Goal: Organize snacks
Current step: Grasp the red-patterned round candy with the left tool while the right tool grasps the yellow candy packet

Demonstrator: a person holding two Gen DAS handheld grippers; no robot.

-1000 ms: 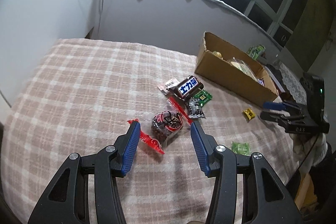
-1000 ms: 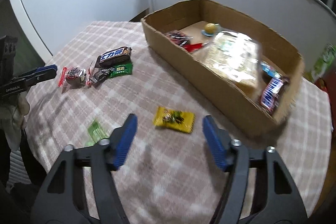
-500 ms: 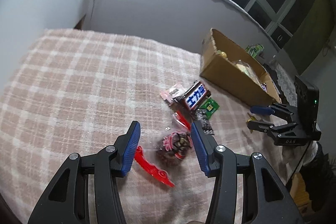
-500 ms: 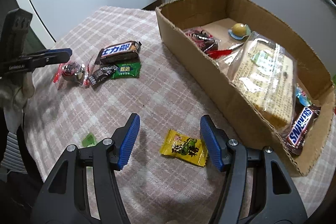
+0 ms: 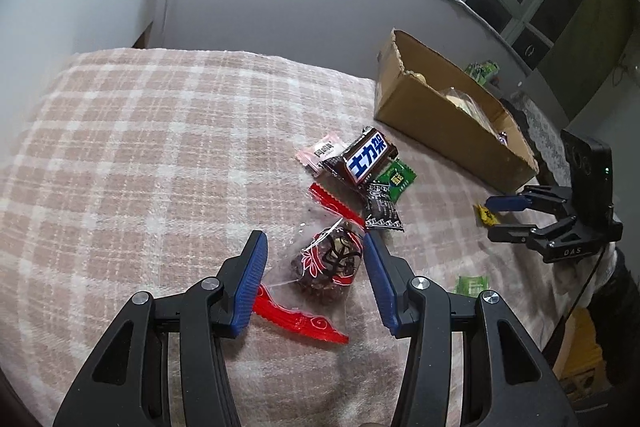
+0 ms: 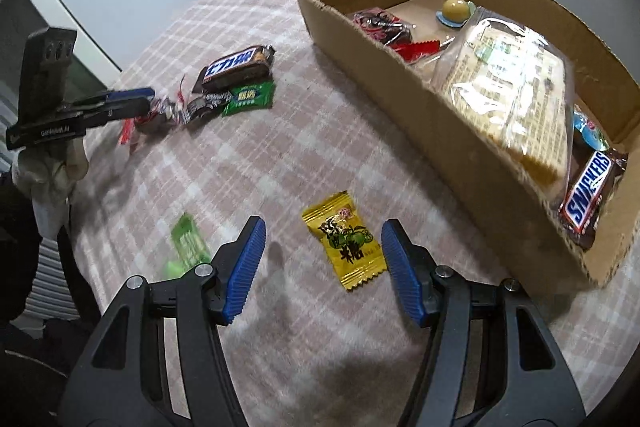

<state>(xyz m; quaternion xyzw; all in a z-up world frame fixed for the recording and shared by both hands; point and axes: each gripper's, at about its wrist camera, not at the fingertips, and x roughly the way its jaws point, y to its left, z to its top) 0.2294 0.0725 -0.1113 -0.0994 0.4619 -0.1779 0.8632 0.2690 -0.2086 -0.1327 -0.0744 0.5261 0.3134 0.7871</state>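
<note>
A dark round sweet in a clear wrapper with red ends lies on the checked cloth between the blue pads of my left gripper, which is open and straddles it without pressing. My right gripper is open too, low over a yellow sweet packet that lies between its fingers, apart from both pads. A cardboard box at the right holds a big clear bag of biscuits, a Snickers bar and small sweets. From the right wrist view my left gripper shows over the wrapped sweet.
A brown chocolate bar, a pink sweet, a green sweet and a black packet lie clustered beyond the left gripper. A pale green packet lies left of the right gripper. The table edge drops off near it.
Both grippers have come lower and closer to the cloth. The wrapped sweet now sits between the left pads, and the yellow packet has come between the right fingers. Neither opening has altered.
</note>
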